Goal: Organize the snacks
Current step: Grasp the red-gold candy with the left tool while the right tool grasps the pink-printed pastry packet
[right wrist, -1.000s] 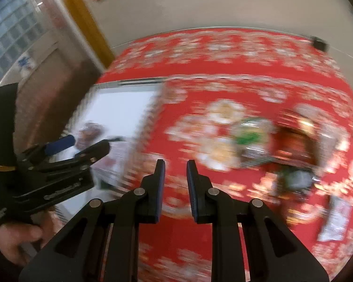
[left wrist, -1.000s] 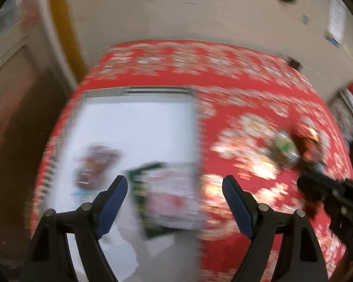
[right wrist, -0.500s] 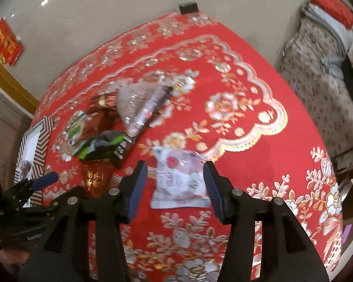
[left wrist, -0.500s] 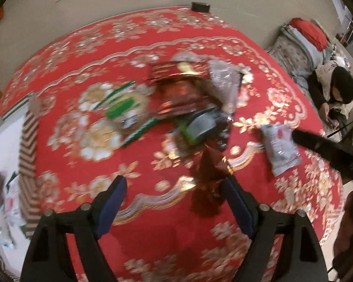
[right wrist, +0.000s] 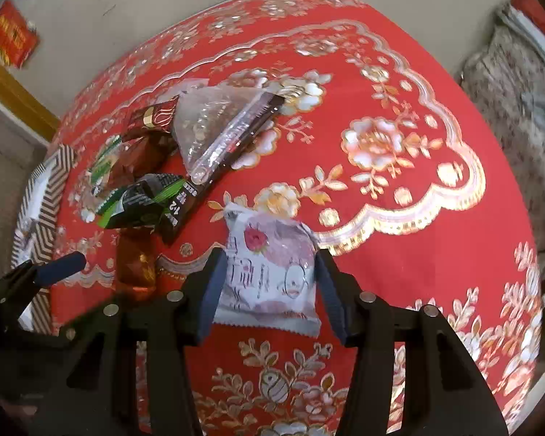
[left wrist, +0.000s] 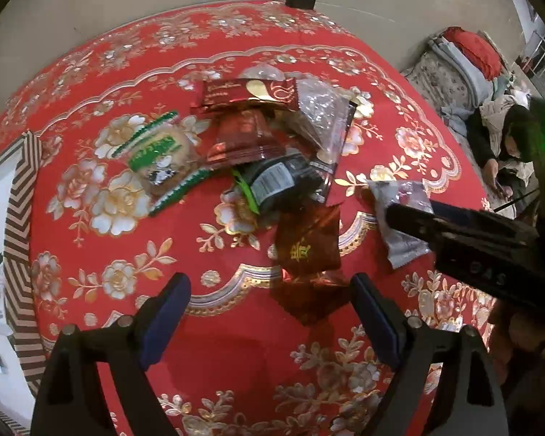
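Your right tongs (right wrist: 269,290) stand spread apart, one blue pad on each side of a white snack packet (right wrist: 269,272) without clamping it; the packet lies flat on the red floral tabletop (right wrist: 399,218), pale and crinkled, printed with a pink strawberry and grey script, its serrated seam toward you. Your left tongs (left wrist: 270,312) are wide apart too, empty, hovering over a dark red foil packet with gold characters (left wrist: 307,243). Just beyond it sits the snack pile: a black packet with a green edge (left wrist: 276,181), a brown-red foil pouch (left wrist: 243,138), a dark red wrapper with gold swirl (left wrist: 247,92), a clear crinkly bag (left wrist: 319,116) and a round cake in a green-and-white wrapper (left wrist: 160,156). At the tabletop's left edge stands a box with a brown zigzag-striped rim (left wrist: 18,218).
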The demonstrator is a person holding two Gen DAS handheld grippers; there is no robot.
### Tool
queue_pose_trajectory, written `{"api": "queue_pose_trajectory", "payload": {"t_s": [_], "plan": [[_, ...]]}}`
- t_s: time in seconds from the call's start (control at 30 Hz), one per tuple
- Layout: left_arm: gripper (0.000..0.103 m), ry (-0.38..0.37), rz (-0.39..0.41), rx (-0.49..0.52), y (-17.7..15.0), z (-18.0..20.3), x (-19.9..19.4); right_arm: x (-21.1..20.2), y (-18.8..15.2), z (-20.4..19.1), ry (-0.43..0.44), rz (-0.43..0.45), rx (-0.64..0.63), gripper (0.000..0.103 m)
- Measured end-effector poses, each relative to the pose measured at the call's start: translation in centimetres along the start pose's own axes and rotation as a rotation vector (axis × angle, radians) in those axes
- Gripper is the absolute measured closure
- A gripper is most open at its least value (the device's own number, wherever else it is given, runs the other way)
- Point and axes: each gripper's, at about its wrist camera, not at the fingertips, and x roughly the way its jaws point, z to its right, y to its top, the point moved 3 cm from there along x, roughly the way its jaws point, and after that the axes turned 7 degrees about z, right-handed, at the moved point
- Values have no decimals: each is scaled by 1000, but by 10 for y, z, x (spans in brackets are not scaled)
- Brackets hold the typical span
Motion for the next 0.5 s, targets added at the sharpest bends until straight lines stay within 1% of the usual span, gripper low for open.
{"api": "queue_pose_trajectory", "payload": {"t_s": [0.07, 0.13, 0.27, 0.33, 0.4, 0.5], "plan": [[13, -6, -1, -3, 1, 2, 0, 4, 1, -5, -9, -3, -33, 50], [13, -12, 9, -1, 3, 4, -1, 5, 2, -8, -5, -7, -41, 50], [13, -29, 2, -4, 2, 7, 0, 5, 3, -13, 11, -9, -42, 50], [13, -39, -1, -9, 1, 8, 0, 6, 4, -15, 1, -4, -56, 50], [13, -35, -14, -5, 0, 9, 3, 10, 5, -17, -4, -12, -63, 49], [13, -27, -23, 3, -2, 12, 8, 13, 5, -22, -35, -12, -97, 49]]}}
